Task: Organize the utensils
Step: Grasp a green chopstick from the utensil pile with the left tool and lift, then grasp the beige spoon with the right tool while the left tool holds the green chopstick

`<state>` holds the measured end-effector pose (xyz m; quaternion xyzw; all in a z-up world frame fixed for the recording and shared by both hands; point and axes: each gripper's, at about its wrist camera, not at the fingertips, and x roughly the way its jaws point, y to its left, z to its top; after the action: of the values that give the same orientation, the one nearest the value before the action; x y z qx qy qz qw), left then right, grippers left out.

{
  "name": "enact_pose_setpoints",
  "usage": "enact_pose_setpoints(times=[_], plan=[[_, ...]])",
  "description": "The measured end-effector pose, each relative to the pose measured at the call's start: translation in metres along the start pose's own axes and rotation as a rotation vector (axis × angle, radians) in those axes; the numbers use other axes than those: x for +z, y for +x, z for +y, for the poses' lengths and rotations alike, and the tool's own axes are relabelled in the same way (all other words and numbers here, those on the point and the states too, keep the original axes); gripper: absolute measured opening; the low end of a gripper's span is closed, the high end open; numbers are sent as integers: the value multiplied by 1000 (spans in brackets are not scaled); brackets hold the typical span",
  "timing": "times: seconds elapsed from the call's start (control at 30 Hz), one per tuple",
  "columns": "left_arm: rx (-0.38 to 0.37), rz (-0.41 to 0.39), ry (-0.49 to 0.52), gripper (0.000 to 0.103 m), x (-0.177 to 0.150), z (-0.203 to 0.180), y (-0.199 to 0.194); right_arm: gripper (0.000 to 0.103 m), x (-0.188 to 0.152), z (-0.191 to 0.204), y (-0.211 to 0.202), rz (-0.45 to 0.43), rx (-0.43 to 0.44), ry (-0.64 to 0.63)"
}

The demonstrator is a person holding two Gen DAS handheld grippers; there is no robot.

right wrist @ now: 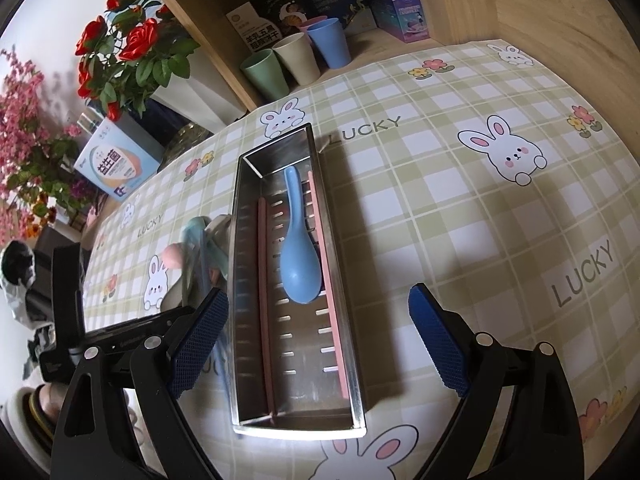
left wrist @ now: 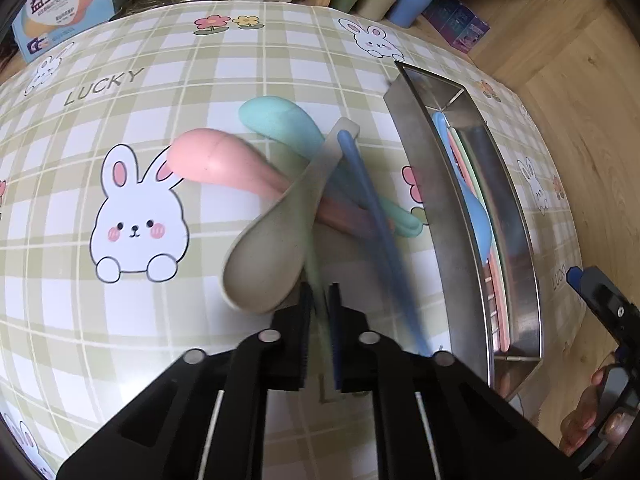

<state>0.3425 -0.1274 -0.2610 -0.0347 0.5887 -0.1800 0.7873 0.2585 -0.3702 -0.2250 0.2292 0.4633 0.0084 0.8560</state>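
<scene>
Black left gripper, nearest the lens, is clenched on a thin pale green chopstick, blurred. Just ahead lies a crossed pile on the worktop: a beige spoon, a pink spoon, a mint spoon and a blue chopstick. All look like matte plastic with rounded bowls. Beside the pile stands a long rectangular steel tray, shiny, with slots in its floor. Inside lie a blue spoon and two pink chopsticks, lengthwise. Over the tray's near end, the right gripper hangs released, its blue ribbed pads wide apart. Green checked cloth with rabbits and flowers reads "LUCKY". Pastel cups stand on a wooden shelf behind.
</scene>
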Motion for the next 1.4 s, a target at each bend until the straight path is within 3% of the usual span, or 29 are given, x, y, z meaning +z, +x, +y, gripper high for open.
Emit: enact_pose_setpoints(times=[0.4,0.73,0.8,0.9,1.07,1.17,1.4], plan=[[15,-141,49,5,-39,31,-54,88,-8,25,-2,13,13,-58],[76,-254,9,5,-57,74,-91,88,-13,100,16,55,51,-206],[103,-276,5,5,-58,81,-96,74,-13,115,22,61,49,-236],[112,-305,-15,5,-59,96,-102,67,-14,146,39,76,41,-301],[104,-331,-69,5,-64,121,-107,44,-15,177,72,127,49,-324],[95,-338,-107,5,-69,136,-107,38,-11,184,95,157,41,-292],[87,-350,-158,5,-75,158,-108,35,-3,177,132,201,-38,-176]])
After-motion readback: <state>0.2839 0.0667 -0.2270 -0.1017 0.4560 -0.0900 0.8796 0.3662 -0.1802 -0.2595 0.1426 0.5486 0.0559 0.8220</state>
